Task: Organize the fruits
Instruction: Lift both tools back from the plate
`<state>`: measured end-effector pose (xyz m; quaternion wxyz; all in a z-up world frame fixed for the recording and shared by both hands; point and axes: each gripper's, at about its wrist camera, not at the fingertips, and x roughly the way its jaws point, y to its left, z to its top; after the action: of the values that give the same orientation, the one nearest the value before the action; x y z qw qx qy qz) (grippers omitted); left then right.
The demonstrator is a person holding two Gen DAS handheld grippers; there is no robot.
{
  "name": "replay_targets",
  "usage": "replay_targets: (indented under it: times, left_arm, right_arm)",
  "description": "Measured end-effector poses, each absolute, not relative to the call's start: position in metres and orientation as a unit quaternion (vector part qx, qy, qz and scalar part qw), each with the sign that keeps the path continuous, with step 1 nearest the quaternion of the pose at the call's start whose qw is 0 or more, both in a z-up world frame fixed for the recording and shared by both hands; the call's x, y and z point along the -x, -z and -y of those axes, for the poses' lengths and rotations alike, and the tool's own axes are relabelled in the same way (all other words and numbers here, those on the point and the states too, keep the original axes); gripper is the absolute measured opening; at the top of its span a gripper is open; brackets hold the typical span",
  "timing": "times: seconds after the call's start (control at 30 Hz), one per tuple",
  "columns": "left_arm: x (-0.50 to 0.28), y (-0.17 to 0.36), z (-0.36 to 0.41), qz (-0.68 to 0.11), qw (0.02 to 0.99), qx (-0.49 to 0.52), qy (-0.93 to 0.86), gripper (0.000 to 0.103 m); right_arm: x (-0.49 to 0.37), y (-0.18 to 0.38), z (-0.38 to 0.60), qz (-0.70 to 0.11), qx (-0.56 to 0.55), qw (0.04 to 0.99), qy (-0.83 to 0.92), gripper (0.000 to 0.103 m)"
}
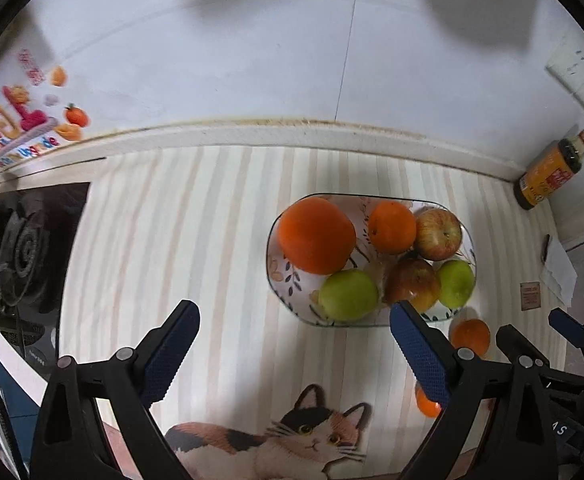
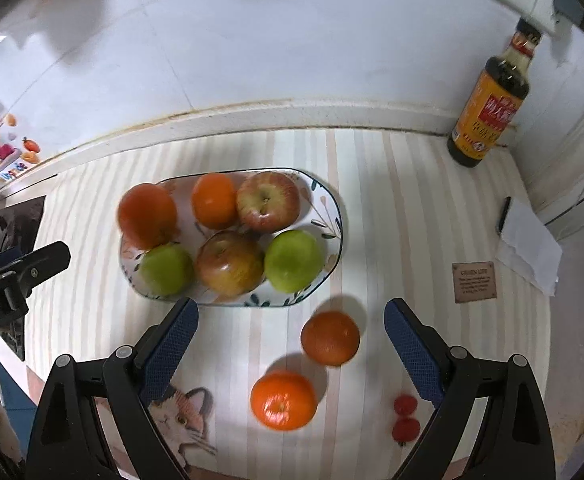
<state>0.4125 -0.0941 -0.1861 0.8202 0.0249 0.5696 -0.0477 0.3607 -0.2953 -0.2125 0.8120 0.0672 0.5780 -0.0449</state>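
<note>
- Left gripper point(image 1: 293, 344): jaws stand wide with nothing between the blue pads. In the left wrist view it occupies the lower centre of the frame, above bare striped mat.
- Right gripper point(image 2: 291, 342): jaws also wide and empty. In the right wrist view it fills the lower centre; its fingers frame two loose oranges lying on the mat below.
- Key relation: the upper loose orange point(image 2: 330, 337) lies right of centre between the right gripper's fingers, near the right-hand one. The lower loose orange point(image 2: 284, 400) lies just below and left of it, the two nearly touching.
- Nearer hand: judged from both views, the right gripper is the better placed. In the left wrist view the same oranges sit at lower right, beyond the left gripper's right finger and partly hidden by it.
- Long axis: the oranges are round, so jaw orientation is not critical.
- Two small red fruits point(image 2: 405, 416), possibly strawberries, lie at lower right beside the right-hand finger.
- Oval plate point(image 2: 333, 216): upper left of the gripper in the right wrist view, holding three oranges, two red apples and two green apples. Little open space remains.
- Sauce bottle point(image 2: 487, 108): upper right, against the wall, well apart from the fruit.
</note>
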Motion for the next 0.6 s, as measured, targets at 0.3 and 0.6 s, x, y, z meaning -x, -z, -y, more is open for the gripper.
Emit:
replay_targets:
  times: [0.3, 0.6]
  left_arm:
    - [-0.35, 0.149, 0.083, -0.528, 0.846, -0.041, 0.061, 0.098]
    - [-0.304, 0.107, 0.071, -0.475, 0.876, -0.041, 0.066, 0.098]
  right_arm:
    - [-0.305, 0.164, 0.276, -0.543, -0.06, 0.836, 0.048, 0.096]
    - [-0.259, 0.117, 0.259, -0.509, -0.055, 0.857, 0.053, 0.096]
